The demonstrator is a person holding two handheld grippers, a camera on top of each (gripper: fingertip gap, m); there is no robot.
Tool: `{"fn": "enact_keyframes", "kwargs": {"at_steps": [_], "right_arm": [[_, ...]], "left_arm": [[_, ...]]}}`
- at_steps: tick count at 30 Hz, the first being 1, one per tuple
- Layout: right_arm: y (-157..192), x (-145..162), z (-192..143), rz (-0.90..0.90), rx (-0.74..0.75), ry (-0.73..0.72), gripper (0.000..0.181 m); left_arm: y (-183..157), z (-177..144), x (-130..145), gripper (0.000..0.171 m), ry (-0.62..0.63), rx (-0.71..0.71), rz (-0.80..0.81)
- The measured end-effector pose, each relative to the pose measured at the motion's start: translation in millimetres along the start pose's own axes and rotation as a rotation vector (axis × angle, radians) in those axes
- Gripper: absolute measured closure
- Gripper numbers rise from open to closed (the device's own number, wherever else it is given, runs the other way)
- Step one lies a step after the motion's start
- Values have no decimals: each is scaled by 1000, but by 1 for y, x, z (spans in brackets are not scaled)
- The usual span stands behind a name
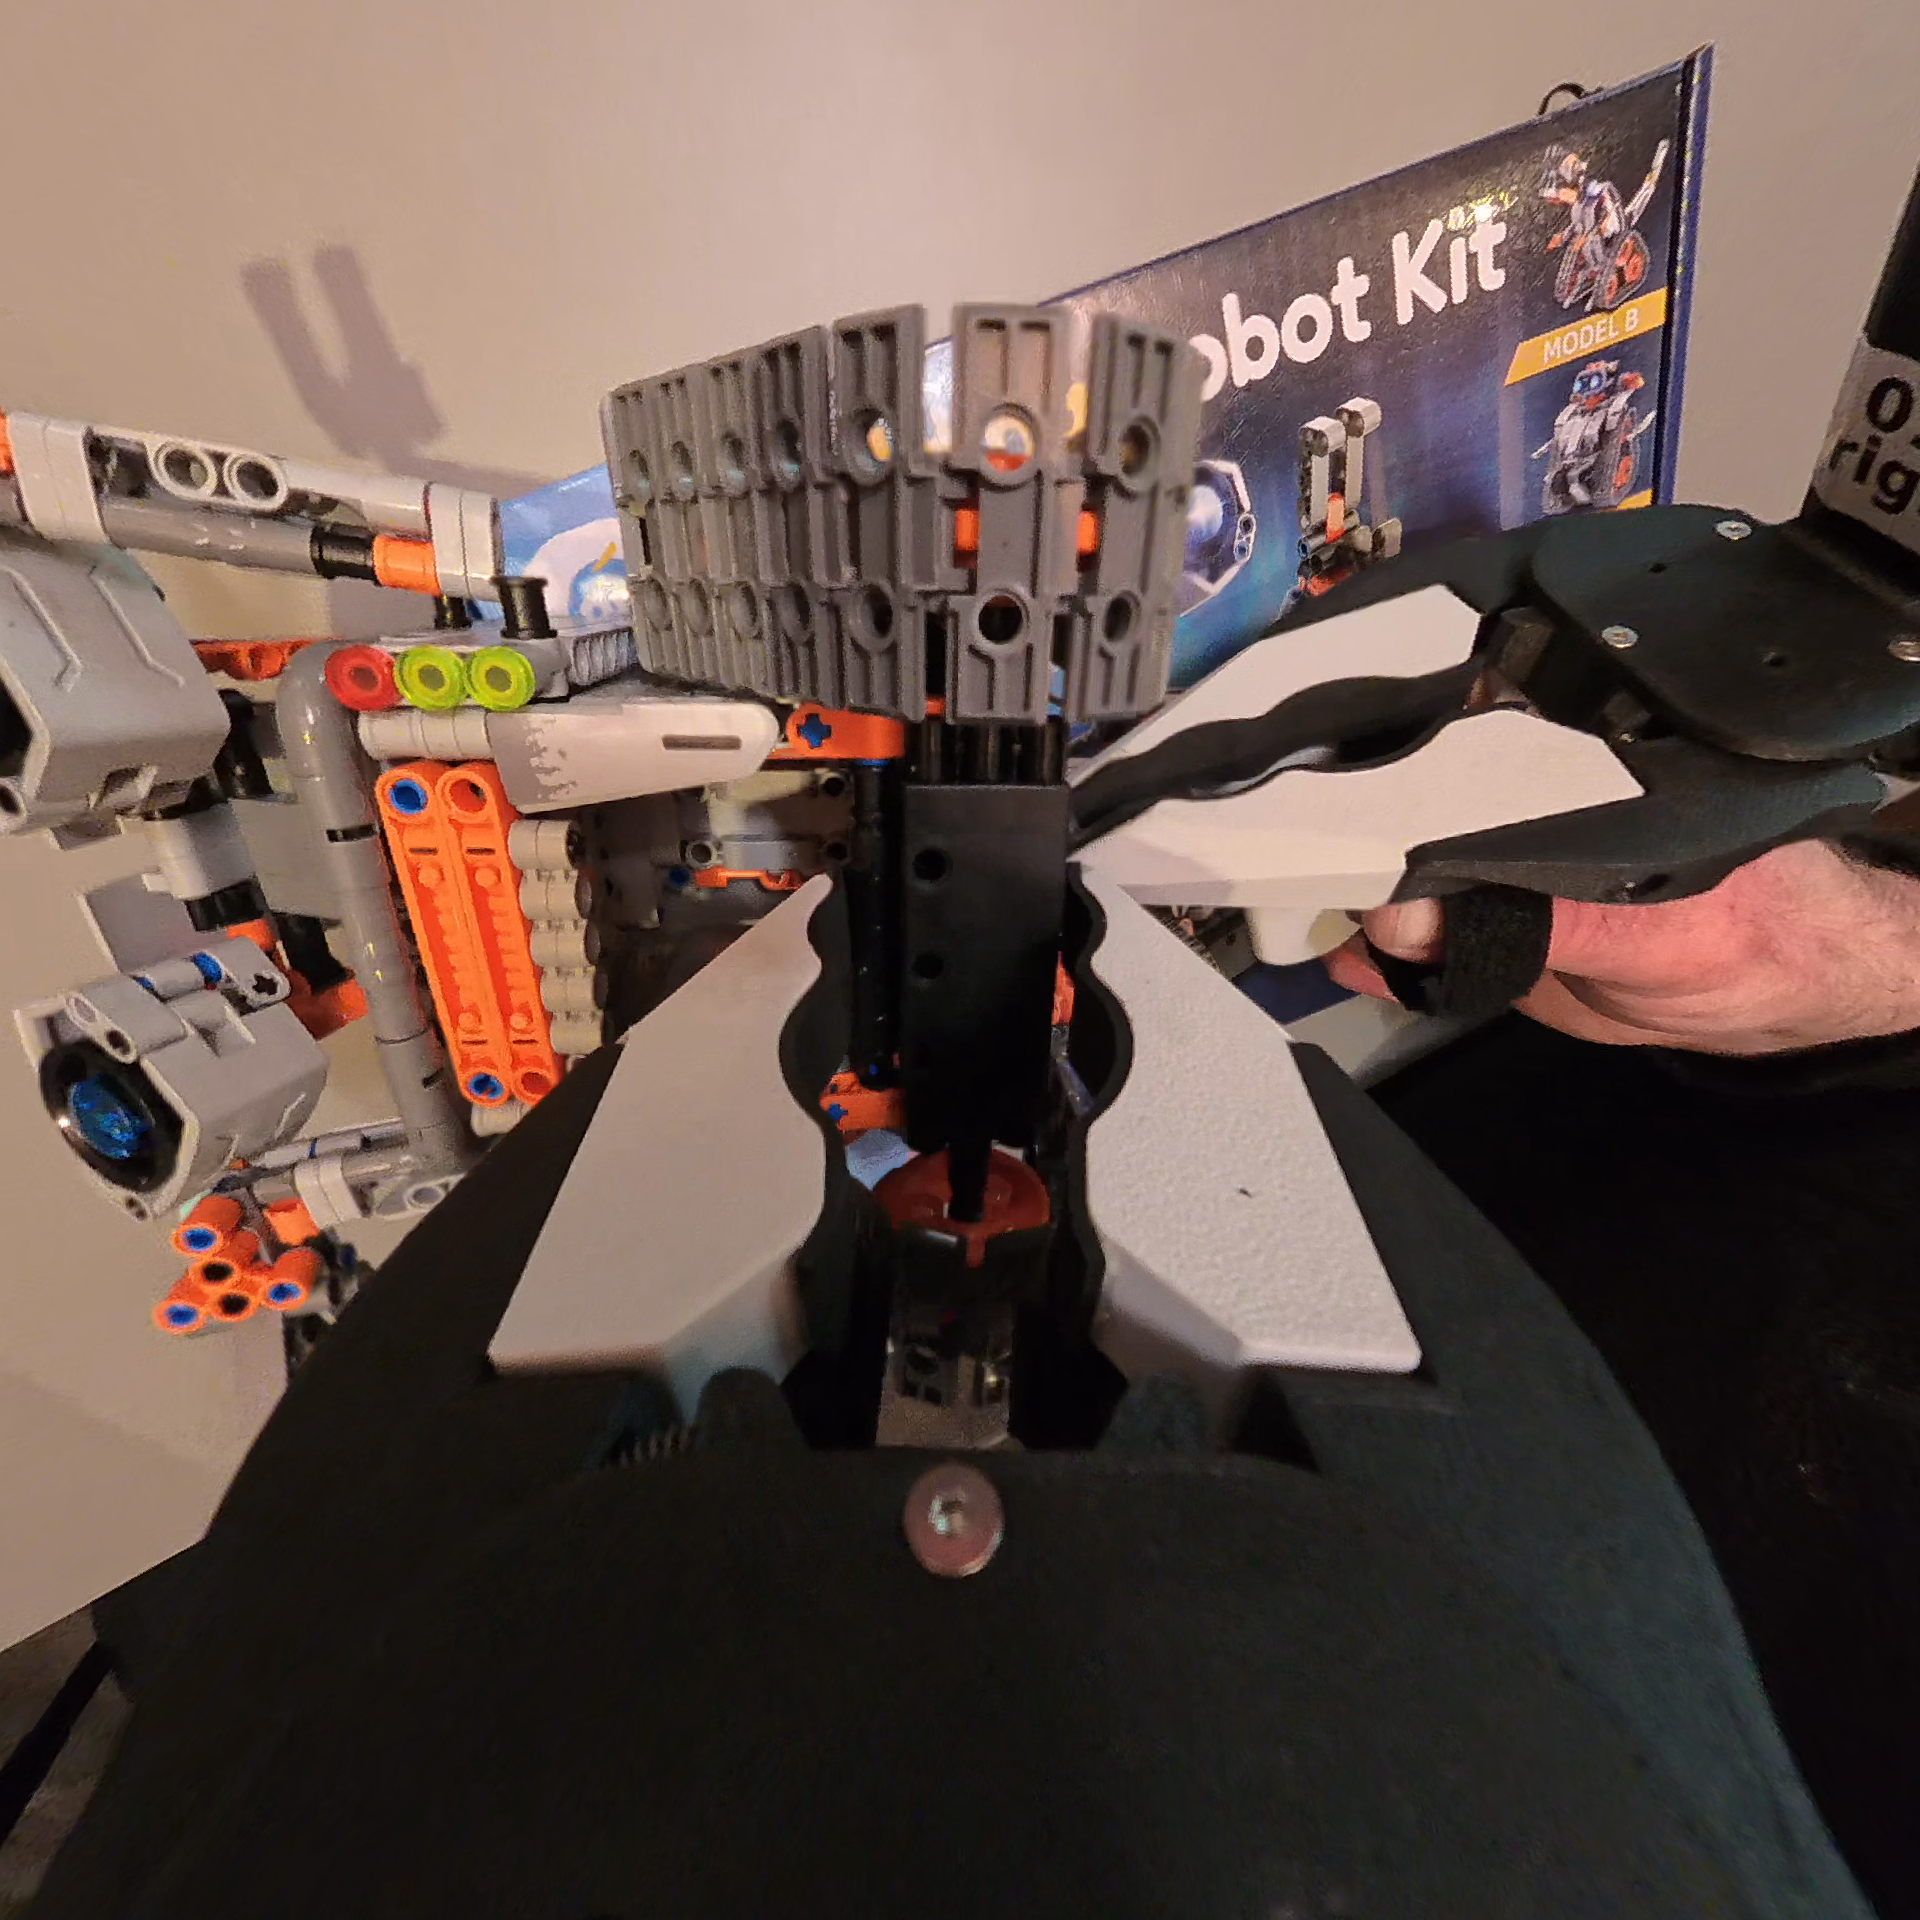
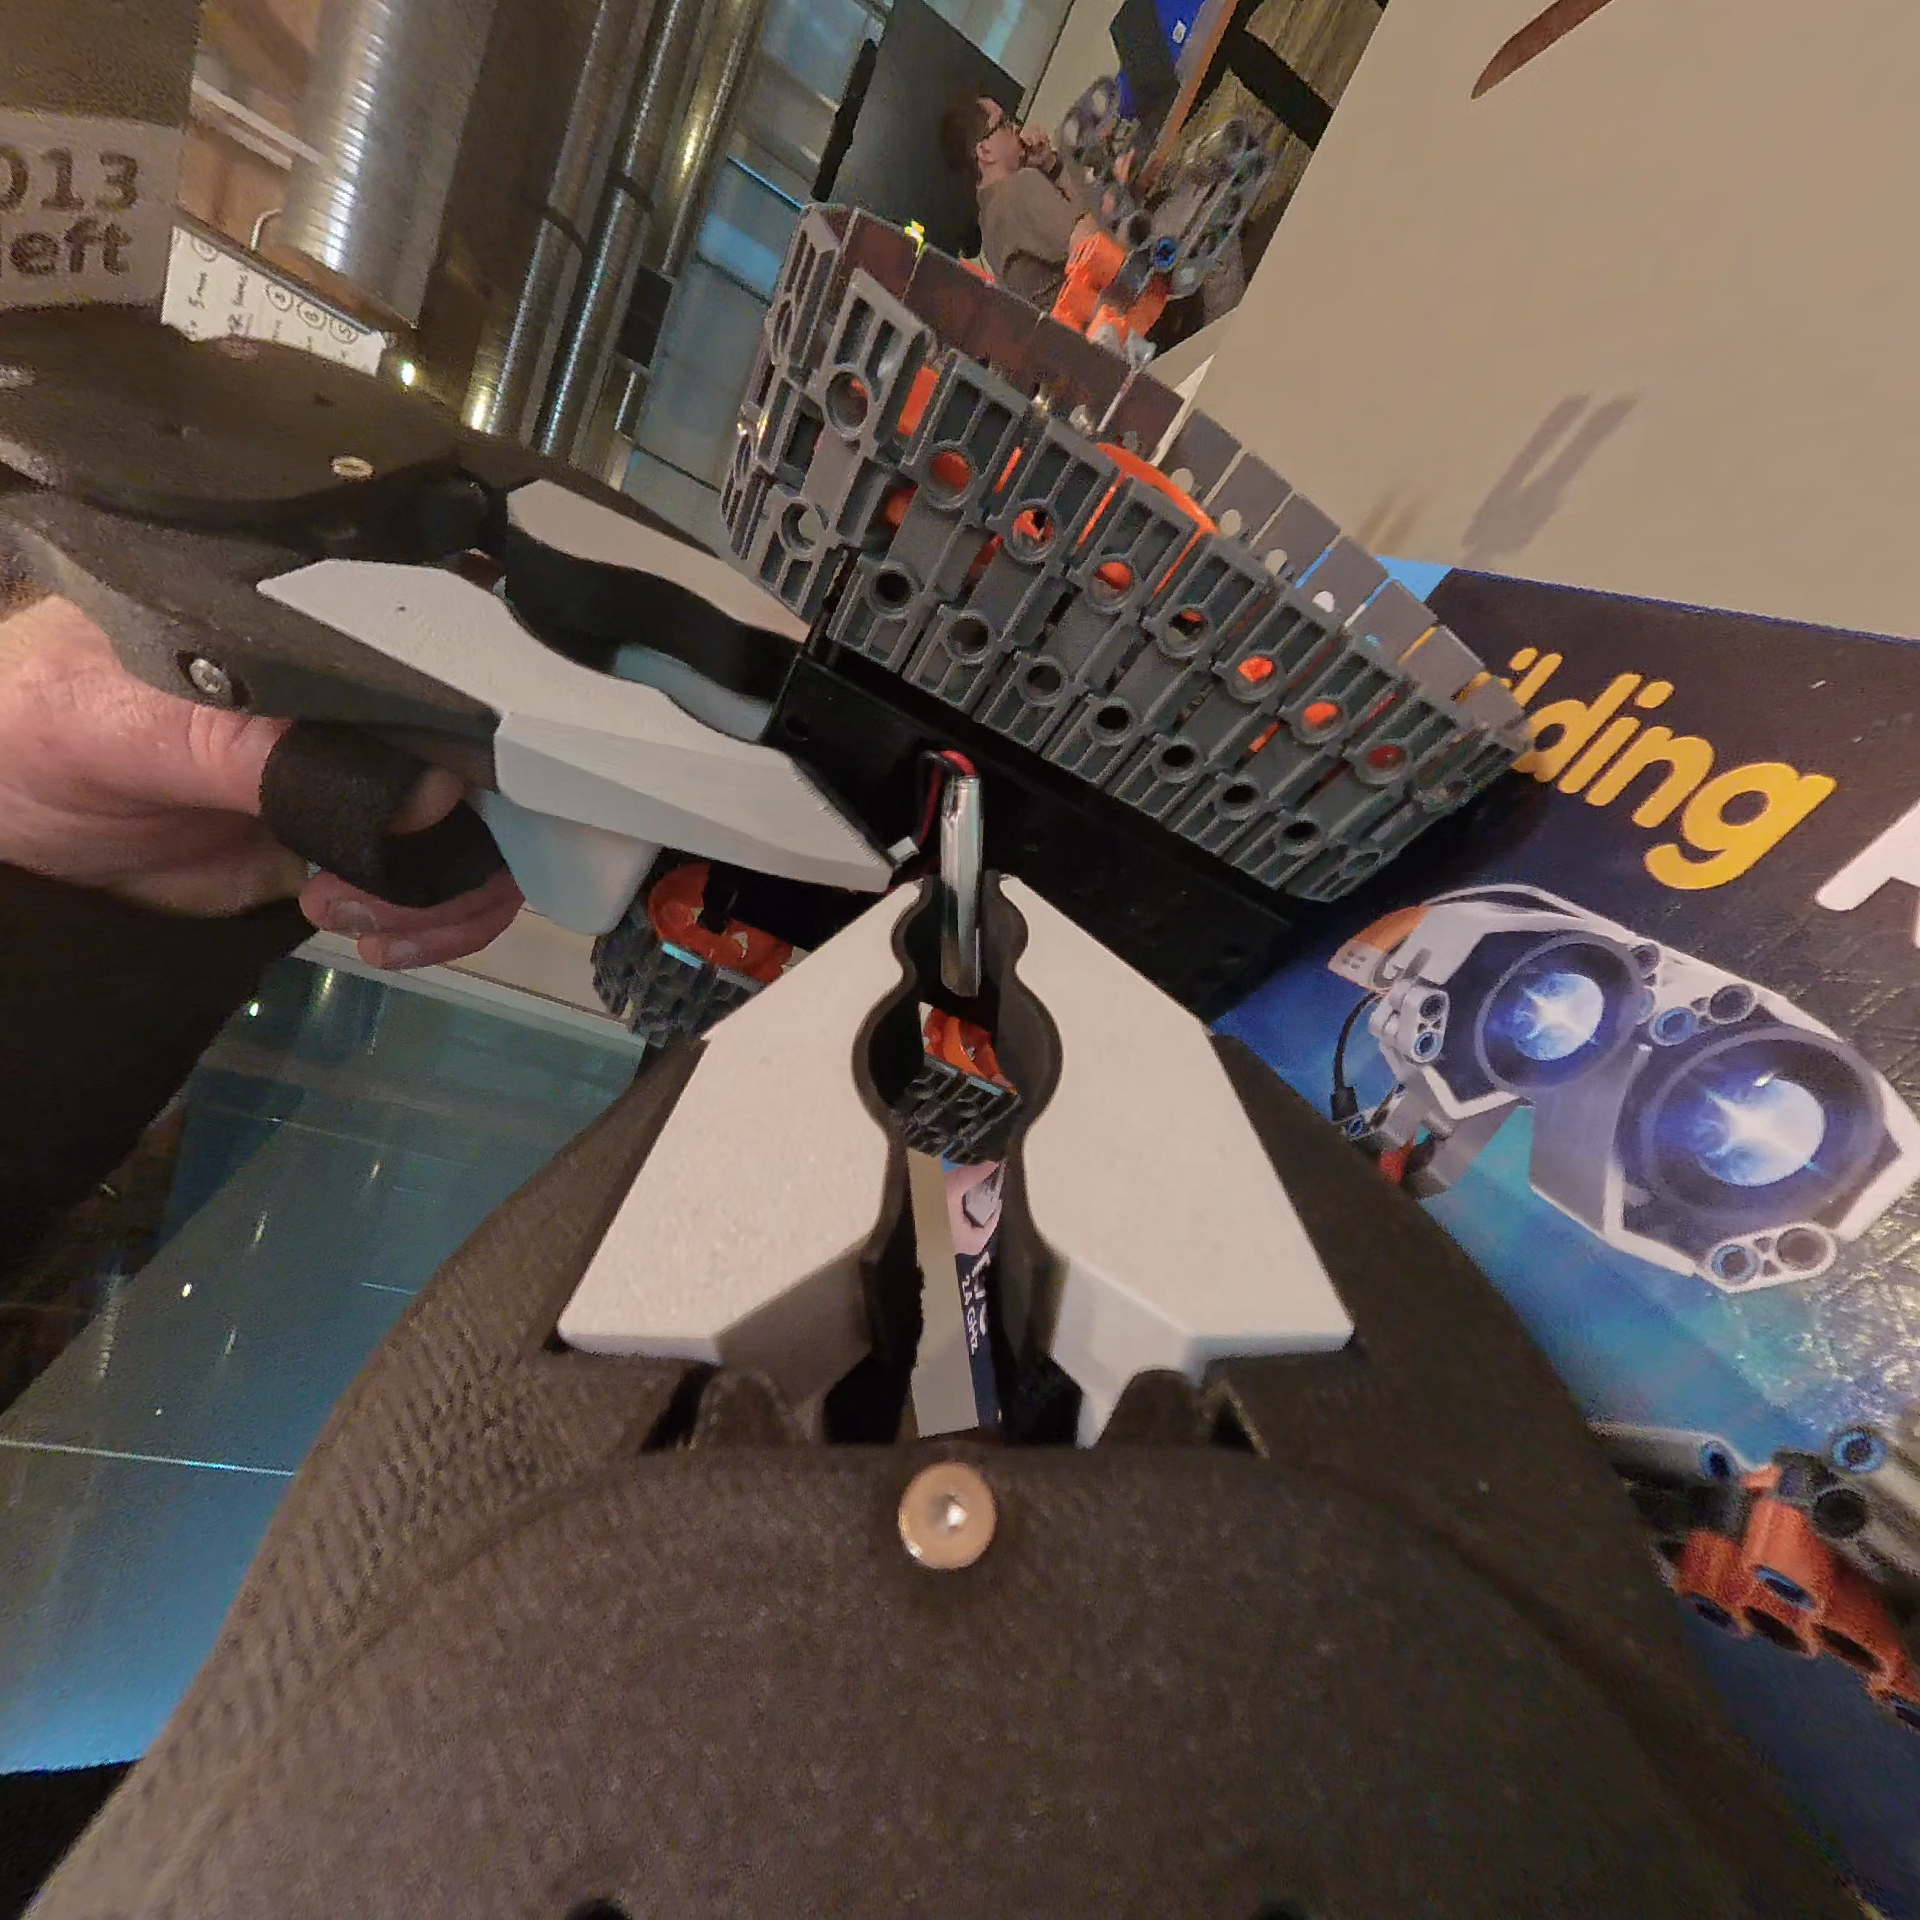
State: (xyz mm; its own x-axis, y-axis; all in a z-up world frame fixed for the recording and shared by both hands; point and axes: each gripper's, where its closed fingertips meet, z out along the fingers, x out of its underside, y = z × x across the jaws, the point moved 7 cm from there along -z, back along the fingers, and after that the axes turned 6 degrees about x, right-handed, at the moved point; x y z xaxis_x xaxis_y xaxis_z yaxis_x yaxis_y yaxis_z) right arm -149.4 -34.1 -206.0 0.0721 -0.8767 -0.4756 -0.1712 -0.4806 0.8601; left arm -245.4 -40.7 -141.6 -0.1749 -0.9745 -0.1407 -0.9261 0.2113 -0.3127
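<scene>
the left gripper [image 1: 951, 894] is clamped on the black block [image 1: 982, 914] of a toy robot model [image 1: 436, 831] built from grey, orange and black beam pieces; its white fingers [image 1: 727, 1039] press the block's two sides. a grey linked track [image 1: 894, 520] wraps over the top of that block, with orange parts showing through its holes. the right gripper [image 2: 961, 904] pinches a small silver connector [image 2: 961, 883] with red and black wires, which stands upright at the block's edge, just beside the left gripper's tip. below it an orange hub with a dark toothed wheel [image 2: 961, 1101] shows between the right gripper's fingers [image 2: 1122, 1143].
</scene>
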Motion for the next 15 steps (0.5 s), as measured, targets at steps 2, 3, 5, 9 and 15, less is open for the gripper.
{"fn": "enact_keyframes", "kwargs": {"at_steps": [2,3,5,9,15], "right_arm": [[-2,-2,0,7,3,1,176],[-2,-2,0,10,6,-2,177],[-4,-3,-1,26,0,-3,176],[-4,-5,-1,108,-49,-1,176],[-3,-5,-4,304,-150,-68,176]], "left_arm": [[-2,-2,2,129,-5,7,13],[-3,-4,2,129,-20,8,23],[-2,-8,4,135,-32,10,17],[1,-9,5,135,-77,41,-30],[-6,-8,0,136,-129,78,-123]]}}
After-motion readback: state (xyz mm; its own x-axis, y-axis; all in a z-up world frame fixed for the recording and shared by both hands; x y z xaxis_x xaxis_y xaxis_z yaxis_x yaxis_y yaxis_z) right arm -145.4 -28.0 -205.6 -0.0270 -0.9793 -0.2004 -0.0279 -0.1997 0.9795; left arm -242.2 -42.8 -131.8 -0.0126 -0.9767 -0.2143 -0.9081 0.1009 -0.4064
